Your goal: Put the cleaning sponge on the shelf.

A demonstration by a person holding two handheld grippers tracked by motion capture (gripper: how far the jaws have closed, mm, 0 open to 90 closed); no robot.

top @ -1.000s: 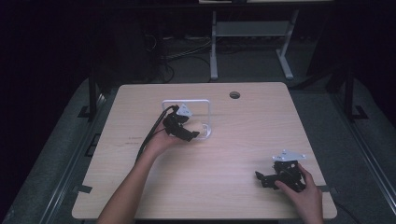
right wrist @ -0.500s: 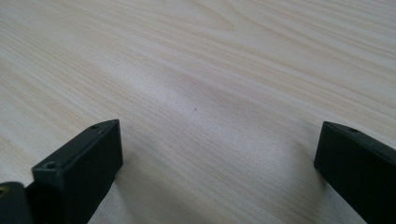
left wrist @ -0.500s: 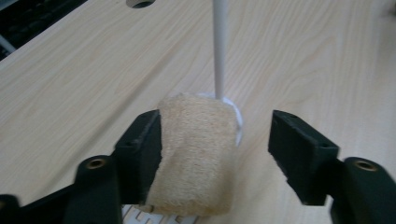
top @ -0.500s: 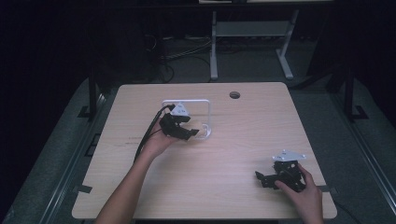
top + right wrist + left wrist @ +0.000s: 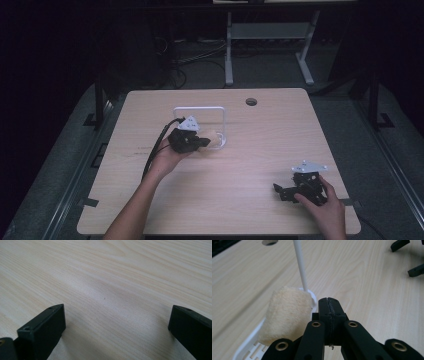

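High view: light wood-grain table [image 5: 240, 200] in centre frame, dark room around it, grey floor, a white metal frame stand and cables at the top. Round cable hole [image 5: 251, 102] in the upper middle of the tabletop. White rack [image 5: 221, 120] with a thin upright hoop sits upper centre-left of the table. A beige fuzzy roll [image 5: 214, 138] lies at the rack's right foot, long axis roughly left to right in the frame. Left gripper [image 5: 202, 142] sits just left of the roll, pointing right at it. Right gripper [image 5: 278, 191] rests at the lower right of the table, pointing left, well apart from the rack.

Left gripper view: roll at left of centre [image 5: 285, 315], lying on the rack's slotted white base [image 5: 249, 350], long axis running from lower left up toward the white post [image 5: 300, 263]. Left gripper [image 5: 329, 305] jaws have just been closing and now meet flat together, nothing between them; the roll lies just beside the left jaw, outside the grip.

Right gripper view: bare wood grain across the frame. Right gripper [image 5: 116, 320] jaws stand wide apart at lower left and lower right, grasping nothing.
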